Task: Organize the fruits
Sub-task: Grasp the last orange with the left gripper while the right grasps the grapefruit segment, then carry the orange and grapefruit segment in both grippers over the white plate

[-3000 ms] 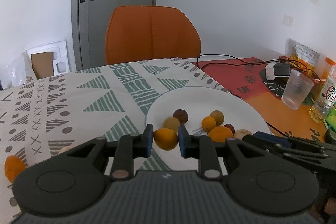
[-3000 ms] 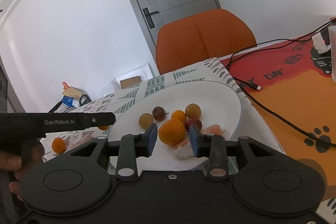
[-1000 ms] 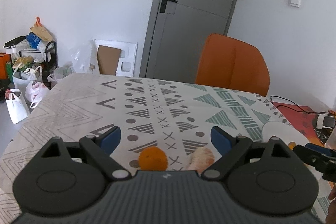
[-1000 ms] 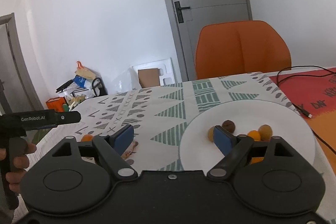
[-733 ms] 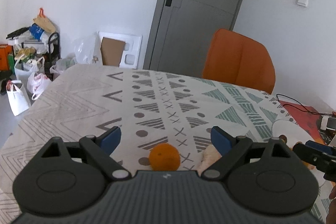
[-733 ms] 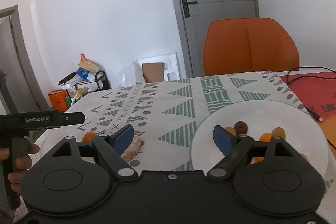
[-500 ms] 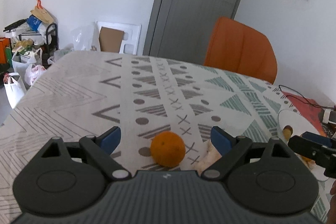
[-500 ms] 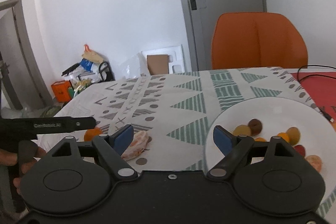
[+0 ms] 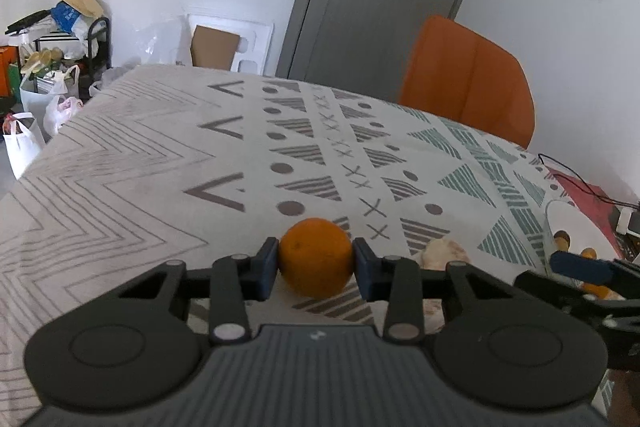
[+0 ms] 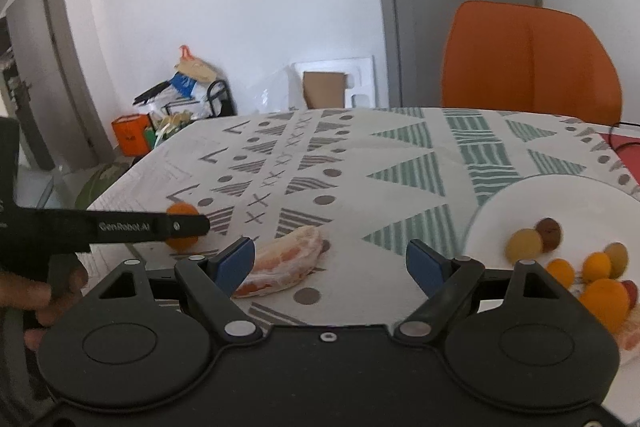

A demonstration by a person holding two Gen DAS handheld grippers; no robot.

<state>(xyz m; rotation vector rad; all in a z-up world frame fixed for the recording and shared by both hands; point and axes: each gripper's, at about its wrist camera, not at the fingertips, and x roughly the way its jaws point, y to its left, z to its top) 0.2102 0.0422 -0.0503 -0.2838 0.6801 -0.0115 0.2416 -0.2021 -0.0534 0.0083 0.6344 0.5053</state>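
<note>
An orange [image 9: 316, 257] rests on the patterned tablecloth. My left gripper [image 9: 315, 267] is closing its jaws on it, and both blue pads touch its sides. From the right wrist view the same orange [image 10: 182, 243] shows partly behind the left gripper's finger [image 10: 160, 225]. A peeled fruit segment [image 10: 288, 259] lies on the cloth just ahead of my right gripper [image 10: 330, 259], which is open, its left pad close to the segment. That segment [image 9: 442, 253] also sits right of the orange. At the right, a white plate [image 10: 560, 195] holds several small fruits.
An orange chair [image 10: 528, 63] stands behind the table. A red mat with a black cable [image 9: 576, 183] covers the table's right end. Bags and a rack [image 9: 48, 67] crowd the floor beyond the left table edge. A person's hand [image 10: 36, 303] holds the left gripper's handle.
My left gripper came down and forward onto the orange, and its wide jaws have closed to the fruit's sides. The right gripper swung left from the plate toward the peeled segment, jaws unchanged.
</note>
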